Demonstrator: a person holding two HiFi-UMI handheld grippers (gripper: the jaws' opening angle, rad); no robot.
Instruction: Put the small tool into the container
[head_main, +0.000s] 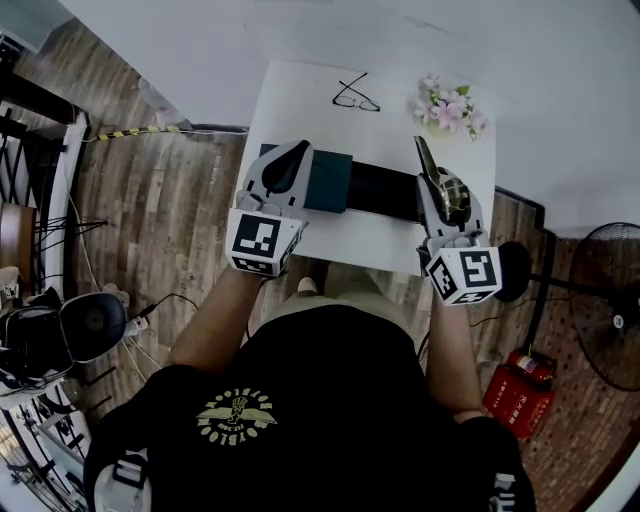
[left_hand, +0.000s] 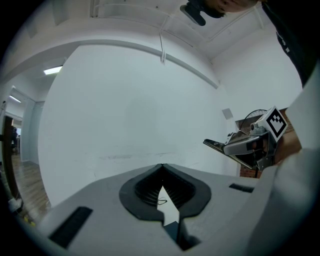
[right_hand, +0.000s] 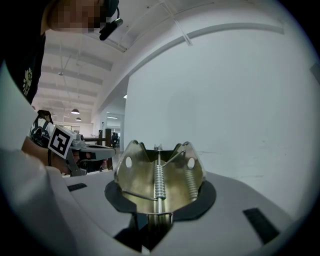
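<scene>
My right gripper (head_main: 441, 192) is shut on a small brass-coloured metal spring clamp (right_hand: 159, 175), whose sprung plates stand up between the jaws in the right gripper view. In the head view the clamp (head_main: 436, 176) hangs over the right end of a long black container (head_main: 385, 192) on the white table (head_main: 300, 85). A dark teal box (head_main: 330, 180) lies against the container's left end. Over that box my left gripper (head_main: 290, 165) is raised, jaws together and empty; its own view faces the white wall. The left gripper view also shows the clamp (left_hand: 225, 145) from the side.
Black-framed glasses (head_main: 355, 97) and a pink flower bunch (head_main: 450, 108) lie at the table's far side. A standing fan (head_main: 610, 300) and a red fire extinguisher (head_main: 520, 385) are on the wood floor to the right. The person stands at the table's near edge.
</scene>
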